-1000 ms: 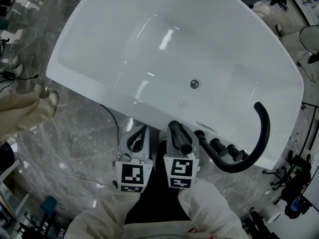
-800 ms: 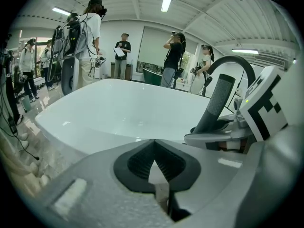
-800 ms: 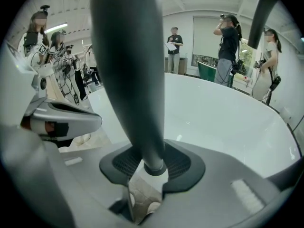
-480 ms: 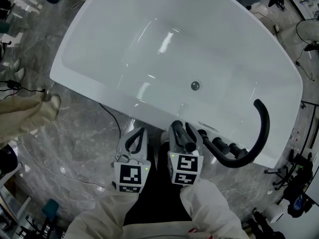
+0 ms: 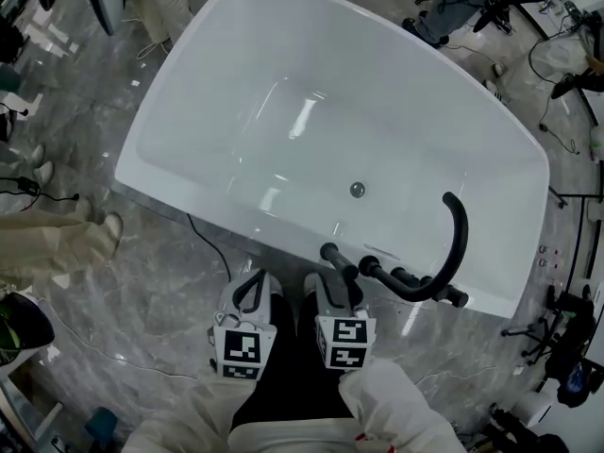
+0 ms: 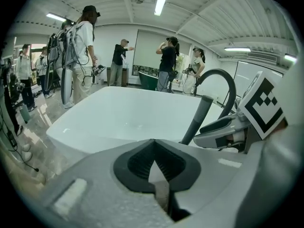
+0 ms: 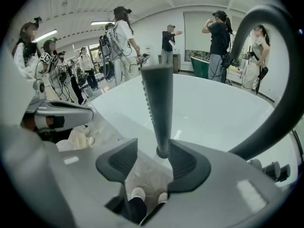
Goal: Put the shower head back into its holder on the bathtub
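The black shower head stands slanted on the near rim of the white bathtub, beside the arched black faucet. My right gripper sits just behind it, open; its jaws have just been opening. In the right gripper view the shower head rises just beyond my right gripper, its lower end close to the right pad, not pinched. My left gripper hangs left of it over the floor, shut on nothing. In the left gripper view, the pads of my left gripper meet, and the shower head shows at the right.
Black tap knobs line the rim right of the shower head. A cable runs over the marble floor at the tub's near left. A person's leg stands at the left. Several people stand beyond the tub.
My right gripper's jaws have spread and let go of the shower head, which stays on the rim. Both grippers have drawn back from the tub towards me.
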